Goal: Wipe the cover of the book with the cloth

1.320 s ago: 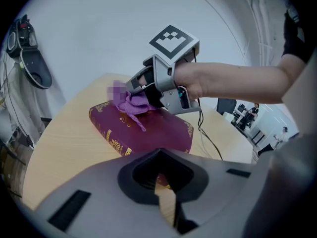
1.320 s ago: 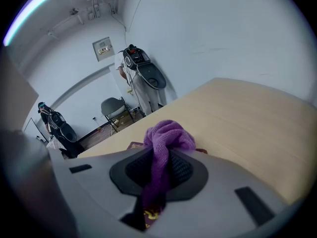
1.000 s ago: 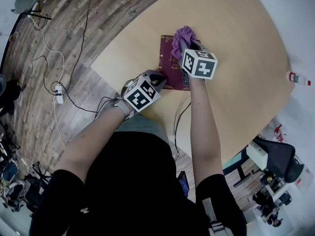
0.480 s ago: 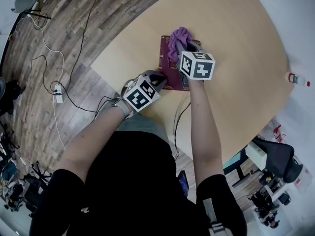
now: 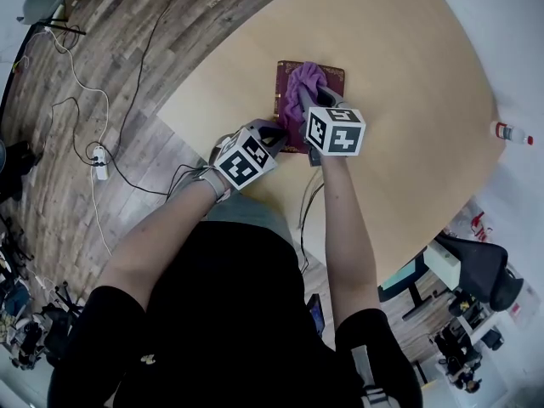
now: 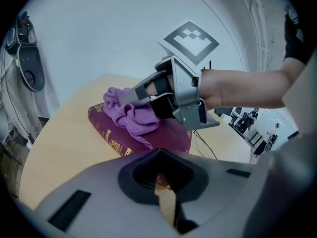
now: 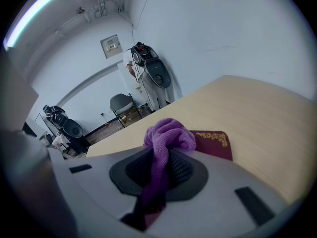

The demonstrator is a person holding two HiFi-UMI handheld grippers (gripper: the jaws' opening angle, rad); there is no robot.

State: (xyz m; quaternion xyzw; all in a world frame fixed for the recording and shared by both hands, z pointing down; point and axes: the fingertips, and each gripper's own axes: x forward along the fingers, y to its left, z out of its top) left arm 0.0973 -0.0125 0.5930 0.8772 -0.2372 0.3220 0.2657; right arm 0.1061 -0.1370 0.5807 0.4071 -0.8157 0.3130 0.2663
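Observation:
A maroon book (image 5: 330, 76) with gold print lies flat on the tan table (image 5: 408, 100). My right gripper (image 5: 308, 105) is shut on a purple cloth (image 5: 298, 94) and holds it against the middle of the cover. In the right gripper view the cloth (image 7: 168, 135) bunches out from between the jaws, with the book (image 7: 216, 143) under it. My left gripper (image 5: 275, 133) is at the book's near left corner, its jaws together with only a thin slit. In the left gripper view the book (image 6: 161, 140), the cloth (image 6: 130, 117) and the right gripper (image 6: 141, 94) are straight ahead.
A small bottle (image 5: 509, 133) with a red label lies near the table's right edge. The table's near edge runs just below the grippers, with a cable (image 5: 308, 206) hanging there. A power strip (image 5: 102, 161) and cables lie on the wooden floor at left.
My right gripper has drawn the cloth from the book's far edge toward me, onto the middle of the cover. The left gripper has stayed at the near corner.

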